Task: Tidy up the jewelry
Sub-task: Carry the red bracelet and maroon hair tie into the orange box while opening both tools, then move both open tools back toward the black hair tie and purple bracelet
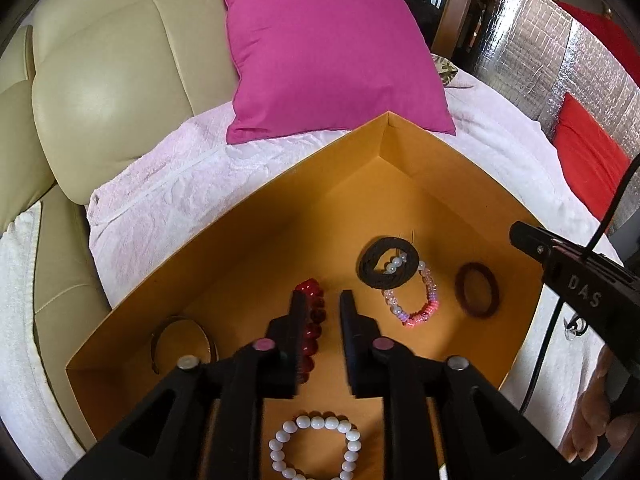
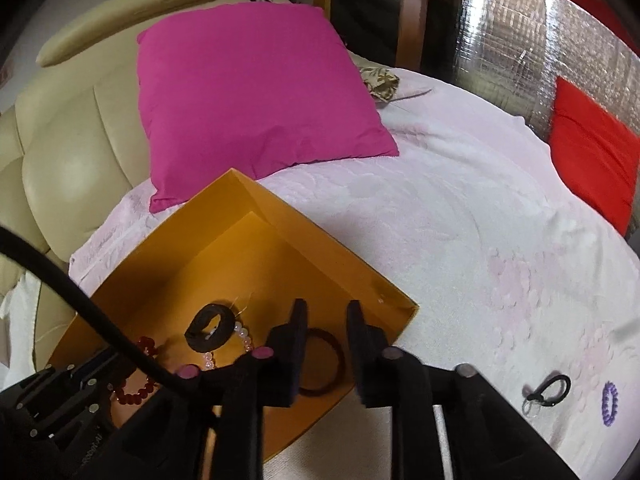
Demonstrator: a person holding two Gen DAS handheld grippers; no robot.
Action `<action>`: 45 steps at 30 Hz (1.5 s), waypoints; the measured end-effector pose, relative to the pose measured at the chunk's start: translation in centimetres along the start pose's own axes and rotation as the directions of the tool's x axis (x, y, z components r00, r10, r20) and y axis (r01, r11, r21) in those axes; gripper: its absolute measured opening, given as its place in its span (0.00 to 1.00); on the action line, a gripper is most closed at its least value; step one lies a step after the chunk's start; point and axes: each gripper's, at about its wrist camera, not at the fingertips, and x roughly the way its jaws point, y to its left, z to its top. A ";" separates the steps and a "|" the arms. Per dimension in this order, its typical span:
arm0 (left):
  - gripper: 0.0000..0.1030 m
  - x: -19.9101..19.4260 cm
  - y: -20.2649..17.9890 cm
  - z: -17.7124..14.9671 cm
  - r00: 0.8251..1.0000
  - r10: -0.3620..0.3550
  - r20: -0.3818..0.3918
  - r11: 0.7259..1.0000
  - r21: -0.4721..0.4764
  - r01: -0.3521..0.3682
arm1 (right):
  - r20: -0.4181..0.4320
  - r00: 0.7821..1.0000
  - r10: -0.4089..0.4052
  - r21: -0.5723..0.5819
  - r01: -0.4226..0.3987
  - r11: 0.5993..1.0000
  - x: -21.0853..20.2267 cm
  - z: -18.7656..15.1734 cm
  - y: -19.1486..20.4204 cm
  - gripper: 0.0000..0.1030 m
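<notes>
Six pieces of jewelry already lie in the shallow orange cardboard box (image 1: 240, 248), which sits on the pale pink fuzzy blanket (image 2: 460, 220) over the bed.

Nearest your left claw (image 1: 323, 300) is the white round-bead bracelet (image 1: 316, 448), flat on the box floor. It looks light and stretchy, so you can pinch it across one side of the ring. Your left claw is spread apart and holds nothing. Its left finger hangs in front of the shiny red bead bracelet (image 1: 310, 320). Those beads look smooth and could slip, so squeeze gently across the string of beads. To the left, the thin gold metal bangle (image 1: 184, 340) stands by the box wall. It looks stiff, so you should grab it across its thin rim.

A bit farther in, the pink and clear bead bracelet (image 1: 412, 304) lies partly under the black woven ring (image 1: 388, 264). The two touch, so lifting one may drag the other. Beside them lies the dark brown wooden bangle (image 1: 478, 290), hard and light.

Your right claw (image 2: 327, 308) is also spread apart and empty, hanging over the near right edge of the box.

Two small things wait outside on the blanket to the right: a black metal clip with a ring (image 2: 548, 394) and a small purple coil band (image 2: 610, 402). Both are tiny and light, and the soft blanket may snag as you pinch.

Far behind is the big pink cushion (image 2: 256, 100).
</notes>
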 end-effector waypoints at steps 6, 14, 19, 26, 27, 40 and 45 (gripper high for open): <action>0.55 -1.7 -0.8 0.3 0.992 0.061 0.111 0.998 0.022 -0.064 | 0.077 0.997 0.017 0.053 -0.021 0.998 -2.4 -0.2 -1.7 0.27; 0.65 -5.0 -4.5 -0.2 0.946 0.110 0.304 0.986 0.087 -0.142 | 0.181 0.983 -0.025 0.168 -0.006 0.986 -7.4 -1.7 -7.9 0.27; 0.70 -6.3 -8.2 -0.9 0.926 0.080 0.370 0.977 0.153 -0.146 | 0.177 0.979 -0.102 0.272 0.051 0.961 -10.1 -4.8 -14.3 0.27; 0.72 -7.2 -14.3 -2.8 0.910 0.010 0.415 0.958 0.257 -0.128 | 0.170 0.963 -0.210 0.471 0.108 0.876 -13.6 -11.1 -23.5 0.42; 0.73 -7.2 -15.2 -3.2 0.910 -0.004 0.413 0.953 0.278 -0.123 | 0.168 0.962 -0.217 0.494 0.108 0.863 -14.0 -12.0 -24.4 0.42; 0.74 -5.9 -24.8 -8.2 0.935 -0.103 0.339 0.856 0.509 -0.090 | 0.081 0.976 -0.203 0.621 0.110 0.776 -15.3 -18.3 -30.9 0.43; 0.74 -5.4 -26.6 -8.7 0.942 -0.111 0.318 0.848 0.524 -0.077 | 0.057 0.979 -0.195 0.622 0.118 0.774 -15.1 -19.0 -31.7 0.43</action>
